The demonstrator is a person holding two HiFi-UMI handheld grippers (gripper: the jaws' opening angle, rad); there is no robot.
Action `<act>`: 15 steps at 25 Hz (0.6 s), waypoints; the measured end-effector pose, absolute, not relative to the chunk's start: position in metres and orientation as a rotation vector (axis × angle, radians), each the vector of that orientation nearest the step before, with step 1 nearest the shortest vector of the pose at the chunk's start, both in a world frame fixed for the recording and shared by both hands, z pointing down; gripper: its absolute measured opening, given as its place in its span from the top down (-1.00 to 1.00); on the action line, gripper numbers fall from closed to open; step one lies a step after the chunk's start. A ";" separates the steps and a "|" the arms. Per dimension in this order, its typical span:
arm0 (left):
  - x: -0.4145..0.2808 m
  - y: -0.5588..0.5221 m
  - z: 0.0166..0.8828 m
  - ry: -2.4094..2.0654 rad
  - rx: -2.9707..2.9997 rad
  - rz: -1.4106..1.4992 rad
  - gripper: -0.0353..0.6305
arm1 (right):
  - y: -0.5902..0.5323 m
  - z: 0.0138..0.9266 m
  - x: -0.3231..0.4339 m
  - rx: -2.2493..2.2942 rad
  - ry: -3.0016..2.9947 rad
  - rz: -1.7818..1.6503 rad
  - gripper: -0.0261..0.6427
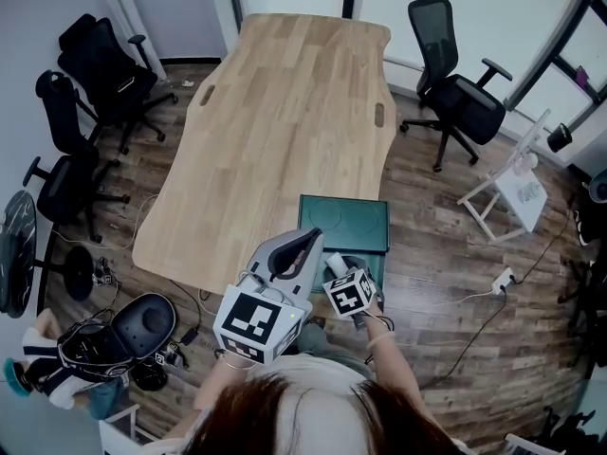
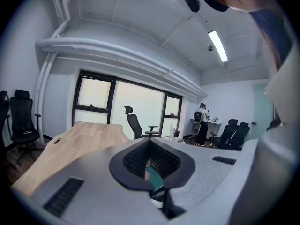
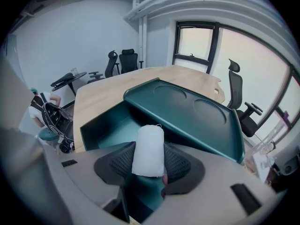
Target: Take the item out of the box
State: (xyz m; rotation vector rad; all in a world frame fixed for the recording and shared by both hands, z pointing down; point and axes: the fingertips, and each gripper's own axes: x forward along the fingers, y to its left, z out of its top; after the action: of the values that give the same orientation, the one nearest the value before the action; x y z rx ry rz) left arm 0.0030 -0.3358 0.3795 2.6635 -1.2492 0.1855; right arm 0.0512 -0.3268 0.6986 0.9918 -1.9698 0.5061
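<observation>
A dark green box [image 3: 101,125] sits at the near edge of the wooden table [image 1: 285,121]. Its lid [image 3: 187,111], with two round dents, is tilted up over the opening; in the head view the lid [image 1: 346,218] covers most of the box. My right gripper [image 3: 149,165] is shut on a white cloth-wrapped roll [image 3: 149,146], holding it just above the box's open side. The head view shows that roll [image 1: 337,264] in the right gripper [image 1: 336,271]. My left gripper [image 1: 309,241] reaches the lid's front-left edge. A teal strip shows between the left gripper's [image 2: 151,165] closed pads.
Black office chairs [image 1: 95,64] stand left of the table, and another chair [image 1: 455,93] is at the far right. A bag [image 1: 114,344] and cables lie on the floor at the left, and a white stand [image 1: 517,183] and a power strip [image 1: 501,281] at the right. A person [image 2: 201,125] stands far off.
</observation>
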 end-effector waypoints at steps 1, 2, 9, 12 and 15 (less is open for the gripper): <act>0.002 -0.334 0.378 -1.250 2.664 0.183 0.87 | -0.327 0.696 0.051 0.999 -1.971 0.503 0.32; 0.001 -0.333 0.377 -1.250 2.664 0.181 0.87 | -0.326 0.693 0.051 1.005 -1.973 0.499 0.32; -0.006 -0.318 0.373 -1.243 2.675 0.165 0.87 | -0.321 0.674 0.049 1.063 -1.993 0.466 0.32; -0.007 -0.308 0.371 -1.242 2.681 0.157 0.87 | -0.317 0.667 0.051 1.097 -2.002 0.460 0.32; -0.010 -0.298 0.369 -1.241 2.691 0.149 0.87 | -0.313 0.659 0.052 1.127 -2.003 0.440 0.32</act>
State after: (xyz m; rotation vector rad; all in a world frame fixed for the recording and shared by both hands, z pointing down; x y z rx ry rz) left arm -0.0101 -0.2985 0.3688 2.6913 -1.2412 0.1494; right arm 0.0523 -0.3128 0.6588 1.1271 -2.0034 0.4403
